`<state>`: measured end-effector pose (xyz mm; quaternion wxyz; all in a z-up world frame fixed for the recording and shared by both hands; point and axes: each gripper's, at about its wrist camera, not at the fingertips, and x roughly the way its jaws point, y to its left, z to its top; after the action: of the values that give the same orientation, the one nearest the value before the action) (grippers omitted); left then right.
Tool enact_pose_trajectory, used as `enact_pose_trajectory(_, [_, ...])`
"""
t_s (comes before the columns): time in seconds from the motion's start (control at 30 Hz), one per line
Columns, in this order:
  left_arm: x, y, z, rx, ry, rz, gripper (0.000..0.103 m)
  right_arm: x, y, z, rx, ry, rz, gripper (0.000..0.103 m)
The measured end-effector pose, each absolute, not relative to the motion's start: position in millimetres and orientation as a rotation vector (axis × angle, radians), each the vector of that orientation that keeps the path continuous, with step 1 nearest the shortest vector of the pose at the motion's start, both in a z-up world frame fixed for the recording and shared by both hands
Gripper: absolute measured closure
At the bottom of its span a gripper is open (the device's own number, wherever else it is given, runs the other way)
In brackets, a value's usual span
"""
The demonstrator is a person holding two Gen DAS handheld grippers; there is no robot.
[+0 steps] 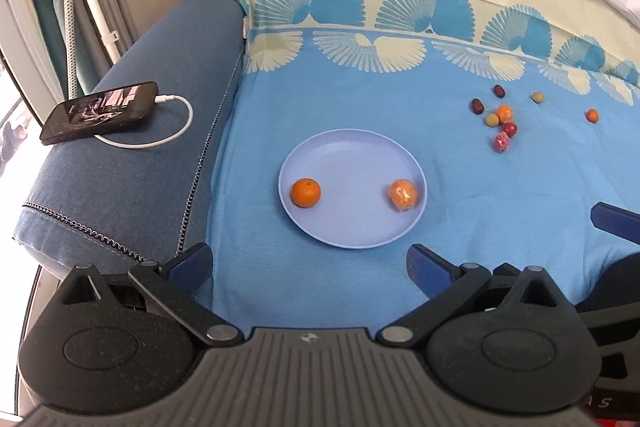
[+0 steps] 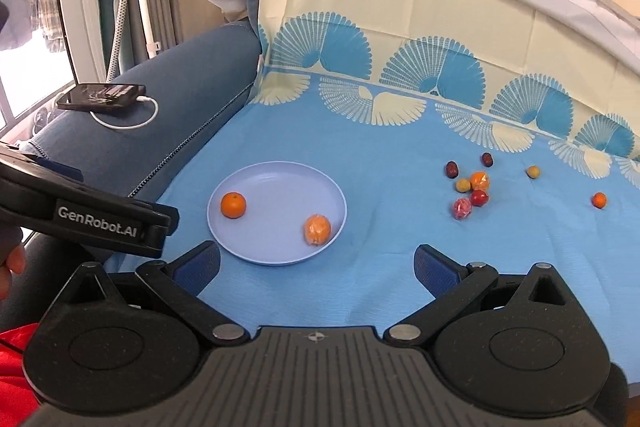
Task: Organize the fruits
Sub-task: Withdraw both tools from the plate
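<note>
A pale lilac plate [image 1: 352,147] [image 2: 276,175] lies on the blue sheet. On it are a bare orange [image 1: 305,192] [image 2: 233,205] at the left and a plastic-wrapped orange [image 1: 403,194] [image 2: 317,229] at the right. Several small fruits [image 1: 500,121] [image 2: 472,189] lie loose on the sheet to the far right, with one small orange fruit [image 1: 591,115] [image 2: 599,199] further right. My left gripper [image 1: 310,267] is open and empty, just in front of the plate. My right gripper [image 2: 316,267] is open and empty, in front and to the right of the plate.
A black phone [image 1: 98,110] [image 2: 100,96] on a white charging cable lies on the blue sofa arm at the left. The patterned backrest [image 2: 400,27] rises behind the sheet. The left gripper's body [image 2: 80,215] shows at the left of the right wrist view.
</note>
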<state>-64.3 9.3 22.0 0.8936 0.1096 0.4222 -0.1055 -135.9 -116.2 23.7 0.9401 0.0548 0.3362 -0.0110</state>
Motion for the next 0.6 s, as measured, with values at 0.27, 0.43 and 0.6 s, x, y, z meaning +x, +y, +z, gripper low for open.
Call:
enact_pose_trajectory(0.27, [-74,13,23,0.242,0.864,-0.186,0.000,-139,-120,23,0.143,0.679,-0.025,0.001])
enact_pose_trajectory(0.43, [-75,17,21,0.248,0.870,-0.173,0.000,-137,-116,18,0.160,0.690,-0.011,0.001])
enact_pose_trajectory(0.6, [-70,21,15,0.244,0.887,-0.175,0.000,-132,-113,14,0.157,0.705,-0.005,0.001])
